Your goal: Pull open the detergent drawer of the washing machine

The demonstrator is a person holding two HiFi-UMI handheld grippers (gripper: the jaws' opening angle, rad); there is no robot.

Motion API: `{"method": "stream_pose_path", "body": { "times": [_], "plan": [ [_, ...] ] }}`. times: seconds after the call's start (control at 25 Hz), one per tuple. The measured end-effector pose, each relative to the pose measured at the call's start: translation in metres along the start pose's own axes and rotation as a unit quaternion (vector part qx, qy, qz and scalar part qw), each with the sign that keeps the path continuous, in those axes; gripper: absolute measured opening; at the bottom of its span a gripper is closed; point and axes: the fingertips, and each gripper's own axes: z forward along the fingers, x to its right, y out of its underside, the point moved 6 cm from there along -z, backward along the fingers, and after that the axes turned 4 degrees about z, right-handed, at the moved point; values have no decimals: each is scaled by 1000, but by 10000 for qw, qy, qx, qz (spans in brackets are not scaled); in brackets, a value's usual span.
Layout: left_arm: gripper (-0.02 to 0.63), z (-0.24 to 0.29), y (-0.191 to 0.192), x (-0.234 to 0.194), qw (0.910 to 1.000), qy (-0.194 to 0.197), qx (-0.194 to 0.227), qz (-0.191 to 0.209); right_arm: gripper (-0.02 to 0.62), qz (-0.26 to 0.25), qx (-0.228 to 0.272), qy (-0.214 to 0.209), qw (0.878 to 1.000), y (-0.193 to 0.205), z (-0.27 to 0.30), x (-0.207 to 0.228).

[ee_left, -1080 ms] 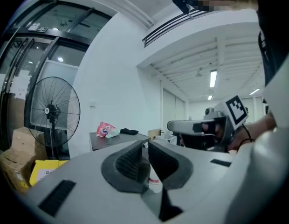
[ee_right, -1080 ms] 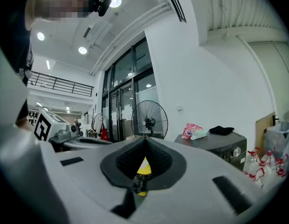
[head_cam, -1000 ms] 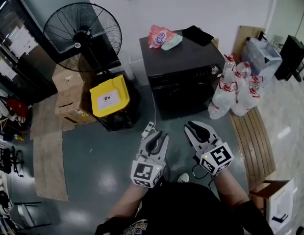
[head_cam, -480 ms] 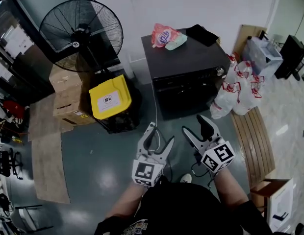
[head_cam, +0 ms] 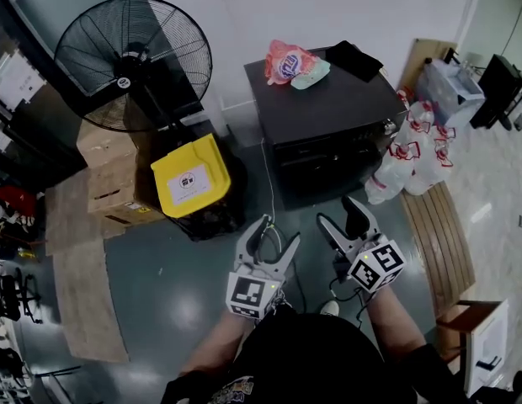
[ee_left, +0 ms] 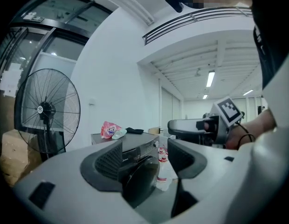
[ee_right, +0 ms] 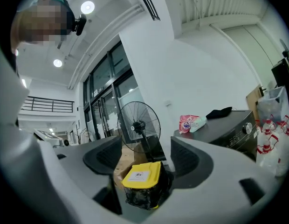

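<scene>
Centrally, against the white wall, stands the dark washing machine, its front face towards the person; the detergent drawer cannot be picked out on that dark front, and no part of the front stands out from it. On its top lie a pink printed bag and a dark cloth, both at the rear edge. The left gripper has its jaws spread wide with nothing between them. The right gripper has its jaws opening, also with nothing between them. Both are held over the floor, well apart from the machine. A strip of bare grey-green floor lies open between grippers and machine. To the machine's left, just beside it, sit a black bin with a yellow lid, cardboard boxes and a large standing fan. To its right, white bags of bottles sit close to the corner, with wooden slats on the floor near them.
</scene>
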Motion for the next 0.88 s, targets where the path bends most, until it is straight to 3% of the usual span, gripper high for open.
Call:
{"method": "stream_pose_path", "body": {
  "times": [0.44, 0.88],
  "plan": [
    [278, 20, 14, -83, 9991, 423, -13, 13, 334, 179, -19, 445, 9988, 25, 86, 3],
    [278, 28, 18, -128, 9988, 494, -47, 58, 345, 1010, -196, 626, 9927, 61, 140, 25]
  ]
}}
